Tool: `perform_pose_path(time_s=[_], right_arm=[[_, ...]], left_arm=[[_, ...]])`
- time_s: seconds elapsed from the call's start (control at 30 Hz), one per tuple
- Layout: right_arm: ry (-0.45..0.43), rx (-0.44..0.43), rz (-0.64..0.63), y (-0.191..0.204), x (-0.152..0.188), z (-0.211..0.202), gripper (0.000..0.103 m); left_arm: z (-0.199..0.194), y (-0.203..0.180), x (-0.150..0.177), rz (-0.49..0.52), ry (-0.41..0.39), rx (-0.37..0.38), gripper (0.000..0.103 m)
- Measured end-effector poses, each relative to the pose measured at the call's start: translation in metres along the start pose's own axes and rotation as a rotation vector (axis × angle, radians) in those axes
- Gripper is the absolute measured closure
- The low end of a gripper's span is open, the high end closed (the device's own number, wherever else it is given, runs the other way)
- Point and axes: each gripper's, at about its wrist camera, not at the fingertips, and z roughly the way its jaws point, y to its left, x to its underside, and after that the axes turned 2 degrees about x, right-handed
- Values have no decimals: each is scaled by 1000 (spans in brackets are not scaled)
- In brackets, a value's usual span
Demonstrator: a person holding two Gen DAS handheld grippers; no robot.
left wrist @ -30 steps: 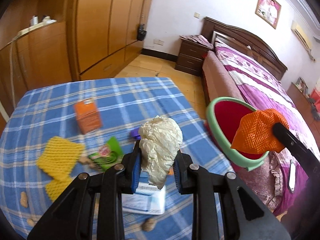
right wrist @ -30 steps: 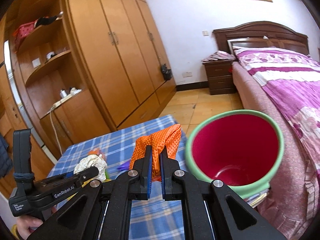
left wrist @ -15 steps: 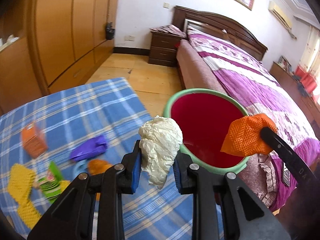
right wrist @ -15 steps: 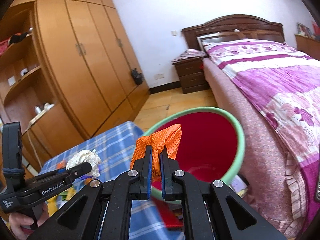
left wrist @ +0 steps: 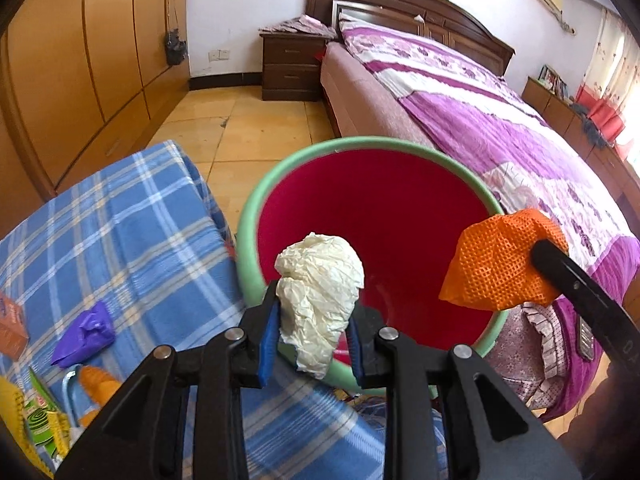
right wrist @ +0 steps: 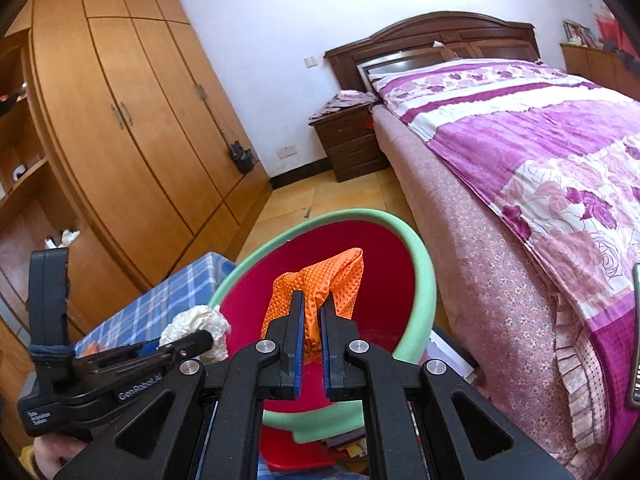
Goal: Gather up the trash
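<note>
My left gripper (left wrist: pixel 314 320) is shut on a crumpled white paper ball (left wrist: pixel 320 284) and holds it over the near rim of a red bin with a green rim (left wrist: pixel 280 176). My right gripper (right wrist: pixel 312 316) is shut on an orange mesh net (right wrist: pixel 320 284) and holds it over the bin's mouth (right wrist: pixel 424 280). The net also shows at the right in the left wrist view (left wrist: pixel 496 264). The paper ball shows at the left in the right wrist view (right wrist: pixel 196 324).
A blue plaid table (left wrist: pixel 120 216) at the left carries a purple wrapper (left wrist: pixel 84 336), an orange box (left wrist: pixel 10 332), a green packet (left wrist: pixel 40 420) and yellow netting. A bed with a purple quilt (left wrist: pixel 500 128) stands right of the bin. A wardrobe (right wrist: pixel 132 128) lines the left wall.
Both grippers have swung right from the table to the bin, carrying the paper ball and the orange net. The bin now fills the middle of both views.
</note>
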Motion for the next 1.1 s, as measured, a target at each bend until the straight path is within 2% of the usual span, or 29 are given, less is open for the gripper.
perform_pose_path(time_s=[0.17, 0.4, 0.53, 0.63, 1.1], right_arm=[[14, 9, 19, -10, 1, 8, 96], [26, 5, 34, -15, 3, 16, 93], [32, 2, 27, -13, 3, 17, 89], [39, -12, 58, -16, 5, 18, 81], [28, -21, 58, -11, 4, 10, 80]], left_arm=[[12, -2, 0, -12, 31, 14, 66], [16, -9, -2, 12, 28, 7, 53], [16, -11, -1, 14, 22, -8, 53], [14, -11, -2, 7, 25, -6, 53], [-6, 6, 2, -53, 7, -17, 53]])
